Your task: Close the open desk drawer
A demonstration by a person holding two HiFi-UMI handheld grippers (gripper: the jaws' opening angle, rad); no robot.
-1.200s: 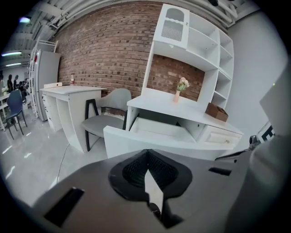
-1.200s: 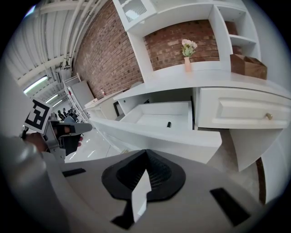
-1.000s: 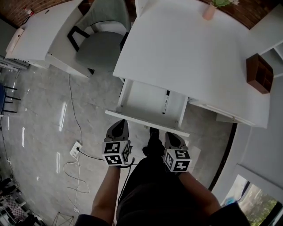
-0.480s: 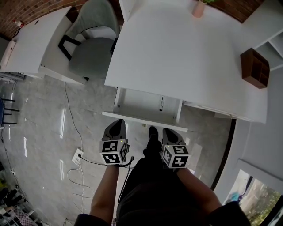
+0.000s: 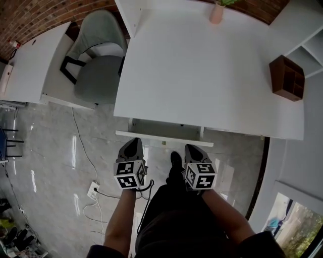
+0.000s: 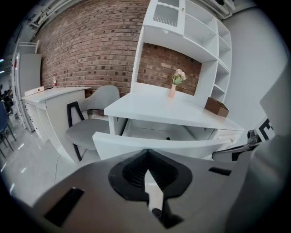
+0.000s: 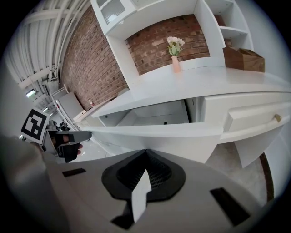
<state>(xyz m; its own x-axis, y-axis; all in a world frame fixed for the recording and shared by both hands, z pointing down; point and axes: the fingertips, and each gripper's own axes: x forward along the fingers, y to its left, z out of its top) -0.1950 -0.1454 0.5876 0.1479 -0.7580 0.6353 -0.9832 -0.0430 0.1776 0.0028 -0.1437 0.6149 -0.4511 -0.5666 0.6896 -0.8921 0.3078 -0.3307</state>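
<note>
- Since the earlier frames, the desk drawer is pushed much further in. Where a wide stretch of its inside was seen before, only a narrow strip is now left showing under the desk top.
- The drawer is not yet fully shut. Its white front stands a little clear of the desk edge, straight ahead of both grippers.
- The left gripper is seen with its jaws closed together and nothing between them, the tips aimed at the left part of the drawer front.
- The right gripper is likewise closed and empty, its tips aimed at the right part of the drawer front.
- Whether the tips actually touch the front cannot be told. In the head view they lie at its lower edge, and in the gripper views the meeting point is covered by the grippers' own bodies.
- A small dark thing is glimpsed inside the drawer, too small to be named.
- A second, shut drawer with a small knob is seen only in the right gripper view. In the head view it is hidden under the desk top.
- A pink vase is cut off at the top edge of the head view, and a brown wooden box sits at the desk's right end.
- A grey chair is partly tucked beside the desk, and a cable is lost under the left forearm.
</note>
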